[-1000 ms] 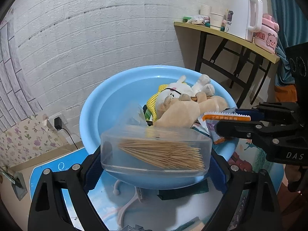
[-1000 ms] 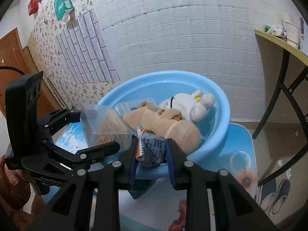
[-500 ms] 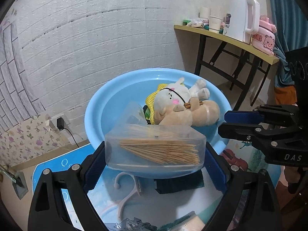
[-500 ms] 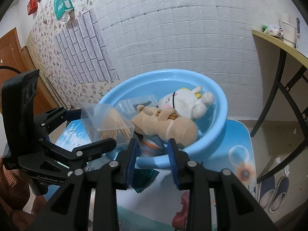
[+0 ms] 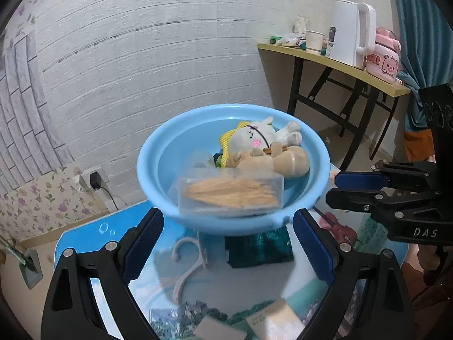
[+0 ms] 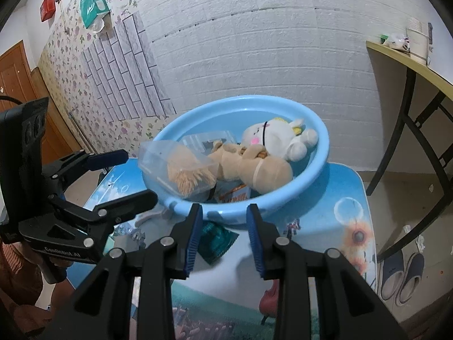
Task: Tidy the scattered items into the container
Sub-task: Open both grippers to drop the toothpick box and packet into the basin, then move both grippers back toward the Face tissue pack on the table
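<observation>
1. Since a second ago the clear toothpick box [image 5: 230, 194] has left the left gripper [image 5: 228, 243] and now sits inside the blue basin [image 5: 150, 153], leaning on its near wall; the snack packet [image 6: 235, 195] that the right gripper [image 6: 223, 232] carried now lies in the basin too, under the plush toys; both grippers have drawn back toward the near side of the counter [image 6: 348, 198].
2. Left fingers [image 5: 145, 240] stand wide and released, nothing between them; right fingers [image 6: 194, 238] stand a narrow gap apart and empty, their jaws having just been opening.
3. Still scattered on the counter: a dark green sachet [image 5: 257, 248] just in front of the basin, a pale plastic hook [image 5: 188, 266] beside it, and some cards or packets [image 5: 271, 323] at the near edge, too blurred to name.
4. Handling, as a judgement: the sachet looks light, thin and soft, with a slick foil skin; it lies flat, so a pinch across one edge or a corner seems best, fingers coming in low so that one slips under it.
5. The hook looks stiff, light and smooth; its straight stem seems the surest place to take hold, since the curved ends would likely roll or pivot between the pads.
6. Inside the basin the white plush rabbit [image 5: 254, 138] and tan plush toy [image 5: 283, 160] fill the far half, soft enough to yield to anything dropped on them.
7. Beyond, a side table [image 5: 334, 65] carries a white kettle [image 5: 349, 31] and cups.
</observation>
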A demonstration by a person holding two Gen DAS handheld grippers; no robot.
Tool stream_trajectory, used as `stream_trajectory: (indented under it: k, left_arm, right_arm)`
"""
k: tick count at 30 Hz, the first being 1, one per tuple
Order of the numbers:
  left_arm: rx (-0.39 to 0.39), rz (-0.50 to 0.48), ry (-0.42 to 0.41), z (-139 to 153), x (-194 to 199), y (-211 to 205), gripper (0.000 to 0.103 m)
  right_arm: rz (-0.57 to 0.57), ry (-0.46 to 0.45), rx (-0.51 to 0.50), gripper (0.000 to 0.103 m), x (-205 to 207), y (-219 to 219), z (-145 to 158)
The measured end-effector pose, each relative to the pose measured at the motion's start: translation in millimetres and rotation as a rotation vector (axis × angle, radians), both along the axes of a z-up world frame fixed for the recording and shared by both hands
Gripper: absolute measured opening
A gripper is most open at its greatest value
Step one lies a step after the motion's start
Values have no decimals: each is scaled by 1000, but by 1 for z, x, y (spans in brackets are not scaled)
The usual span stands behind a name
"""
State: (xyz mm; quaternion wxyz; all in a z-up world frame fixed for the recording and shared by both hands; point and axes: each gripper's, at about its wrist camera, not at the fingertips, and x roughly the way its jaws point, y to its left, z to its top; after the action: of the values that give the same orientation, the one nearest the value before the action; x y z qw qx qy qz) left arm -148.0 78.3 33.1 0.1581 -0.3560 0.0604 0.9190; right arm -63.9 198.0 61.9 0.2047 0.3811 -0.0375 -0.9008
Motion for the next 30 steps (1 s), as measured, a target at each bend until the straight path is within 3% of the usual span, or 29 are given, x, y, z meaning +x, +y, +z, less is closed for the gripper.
stream_trajectory:
  k: [14, 18, 21, 30]
  left_arm:
    - [24, 99, -74, -39, 48, -35, 93]
    - [69, 148, -105, -53, 59, -44, 93]
    - [81, 173, -116, -61, 65, -48, 93]
    - [132, 203, -160, -70, 63, -56, 70]
  right_arm:
    - [48, -78, 35, 32, 36, -25, -34]
    - [73, -90, 58, 32, 47, -36, -43]
    - [95, -96, 65, 44, 53, -44, -46]
    - [125, -97, 80, 45, 57, -56, -47]
